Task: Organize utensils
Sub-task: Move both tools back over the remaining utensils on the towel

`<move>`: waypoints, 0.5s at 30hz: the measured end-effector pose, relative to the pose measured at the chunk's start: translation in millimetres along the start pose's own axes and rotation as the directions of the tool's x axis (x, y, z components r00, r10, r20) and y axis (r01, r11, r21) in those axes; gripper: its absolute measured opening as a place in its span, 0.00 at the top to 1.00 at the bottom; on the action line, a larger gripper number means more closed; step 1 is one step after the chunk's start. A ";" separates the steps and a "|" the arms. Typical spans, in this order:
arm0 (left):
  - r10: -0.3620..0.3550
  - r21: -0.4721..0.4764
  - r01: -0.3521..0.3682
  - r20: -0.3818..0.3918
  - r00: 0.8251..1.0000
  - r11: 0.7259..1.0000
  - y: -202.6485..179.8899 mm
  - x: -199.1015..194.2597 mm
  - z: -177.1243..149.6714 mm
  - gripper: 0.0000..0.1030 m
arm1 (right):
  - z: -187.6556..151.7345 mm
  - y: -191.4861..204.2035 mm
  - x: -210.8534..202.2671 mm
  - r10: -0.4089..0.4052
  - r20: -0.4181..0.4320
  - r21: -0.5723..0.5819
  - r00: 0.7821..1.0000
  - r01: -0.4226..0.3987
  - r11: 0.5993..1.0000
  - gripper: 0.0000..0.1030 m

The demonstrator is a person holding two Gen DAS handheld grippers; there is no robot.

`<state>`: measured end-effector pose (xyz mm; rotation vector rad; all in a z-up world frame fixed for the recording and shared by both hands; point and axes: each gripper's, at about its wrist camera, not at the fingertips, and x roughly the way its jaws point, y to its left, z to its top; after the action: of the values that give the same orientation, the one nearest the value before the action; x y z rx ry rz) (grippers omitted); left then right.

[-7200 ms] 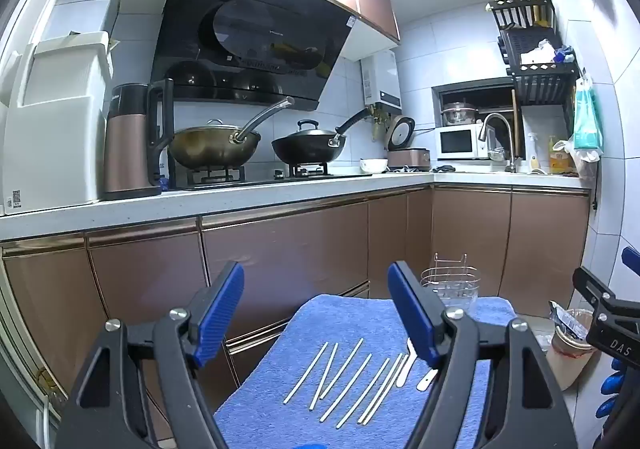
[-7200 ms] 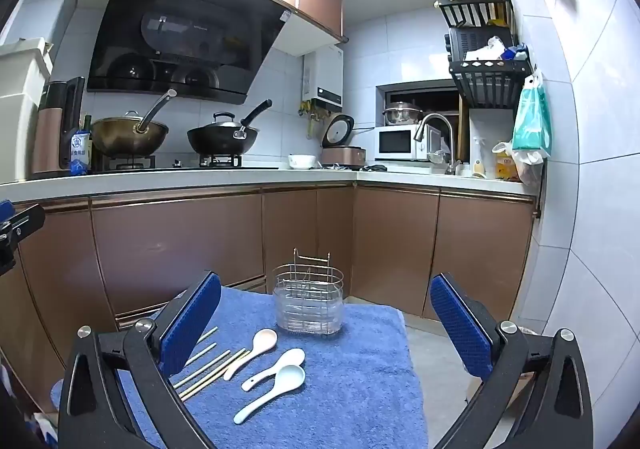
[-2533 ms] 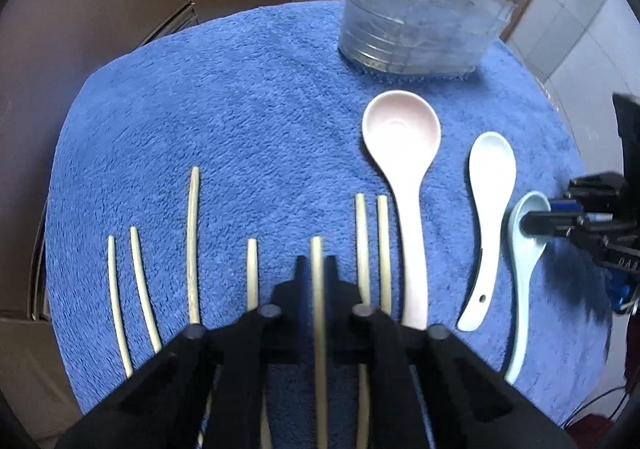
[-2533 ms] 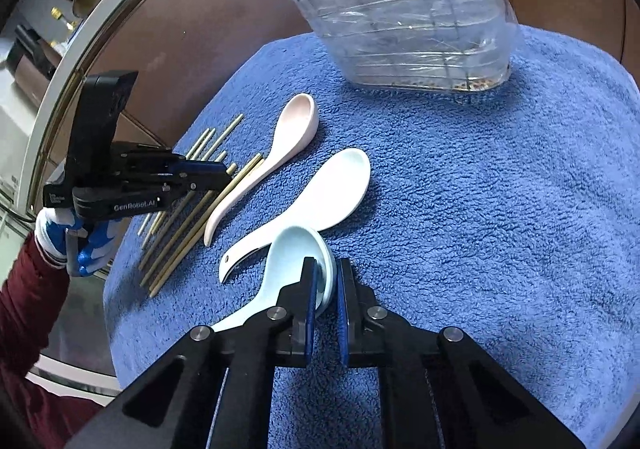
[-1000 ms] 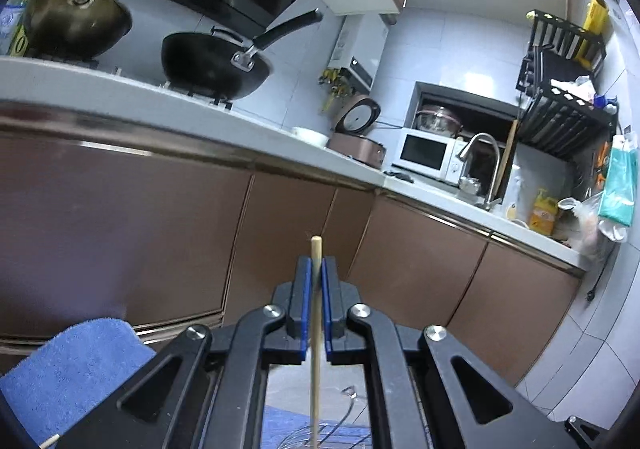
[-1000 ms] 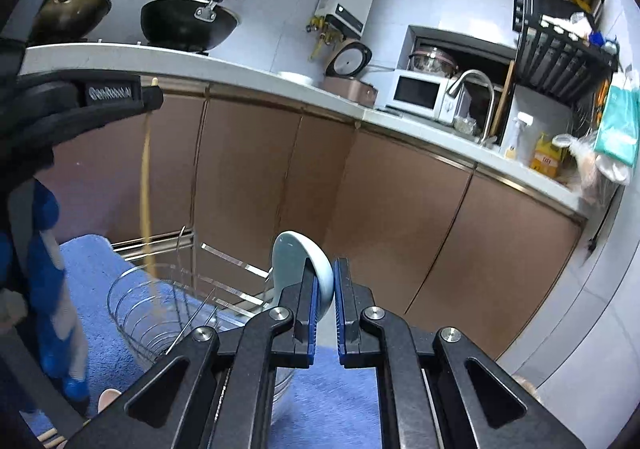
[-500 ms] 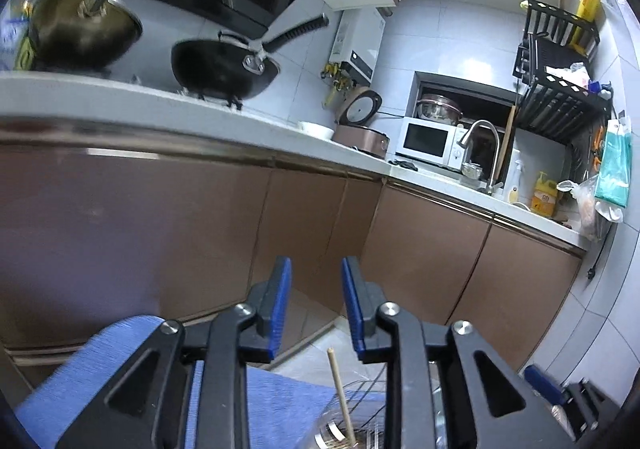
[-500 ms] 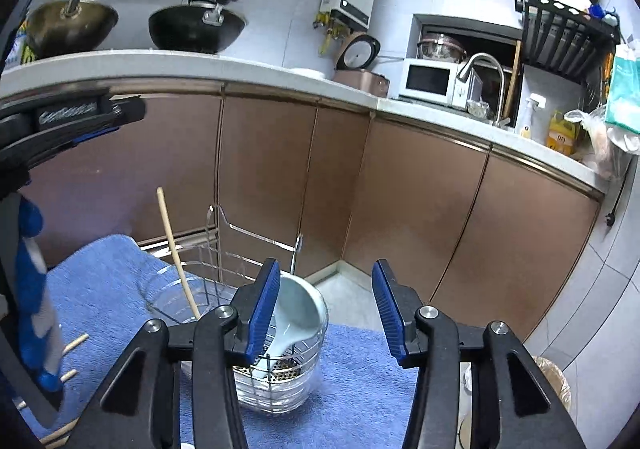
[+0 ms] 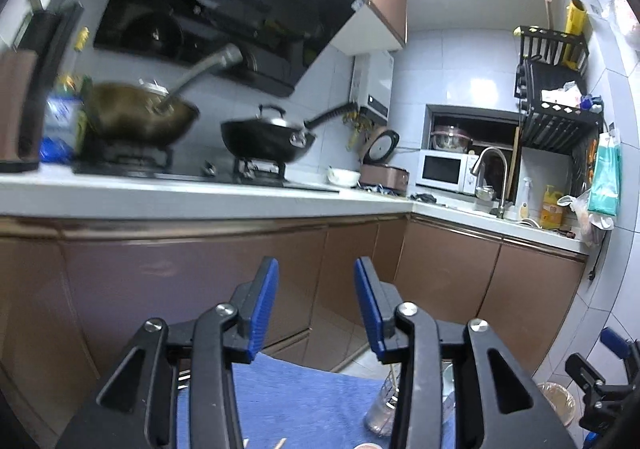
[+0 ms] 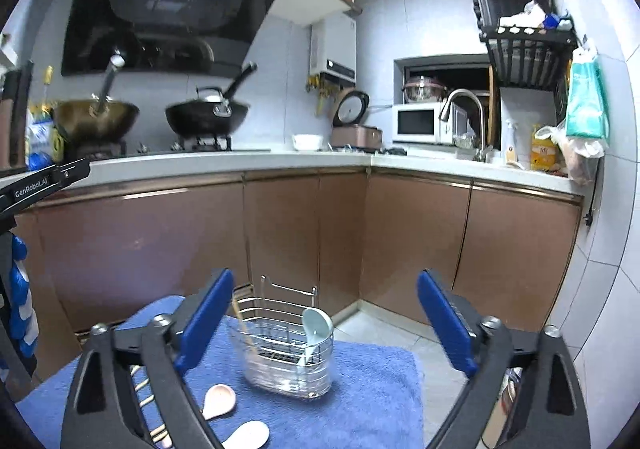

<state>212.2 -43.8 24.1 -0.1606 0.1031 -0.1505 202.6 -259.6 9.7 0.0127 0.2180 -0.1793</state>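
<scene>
The wire utensil holder [image 10: 286, 349] with a clear liner stands on the blue towel [image 10: 360, 401]. A light blue spoon [image 10: 316, 329] and one chopstick [image 10: 244, 333] lean inside it. My right gripper [image 10: 325, 289] hangs above and in front of the holder, its jaws opening wide with nothing between them. A pink spoon [image 10: 218, 401], a white spoon [image 10: 248, 435] and several chopsticks [image 10: 144, 389] lie on the towel. My left gripper [image 9: 316, 269] points level at the cabinets, jaws opening and empty. The holder [image 9: 384, 405] shows low behind its right finger.
Brown cabinets and a white counter with two woks run behind the towel. A gloved hand [image 10: 20, 313] holds the left gripper at the right wrist view's left edge. A small bin [image 9: 556, 405] stands on the floor, right of the towel.
The left gripper released the chopstick and the right released the blue spoon; both now rest in the holder. Both grippers rose and drew back, and their jaws spread apart.
</scene>
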 end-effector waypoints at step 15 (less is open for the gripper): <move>-0.015 0.089 0.027 -0.131 0.991 0.996 41.3 -113.1 24.0 0.63 | 10.5 5.7 -117.6 0.114 0.096 0.037 0.989 -0.118 0.992 0.00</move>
<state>109.6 17.9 50.9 -0.0609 0.2244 -0.1864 92.9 -233.6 45.3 0.0594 0.1191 -0.0681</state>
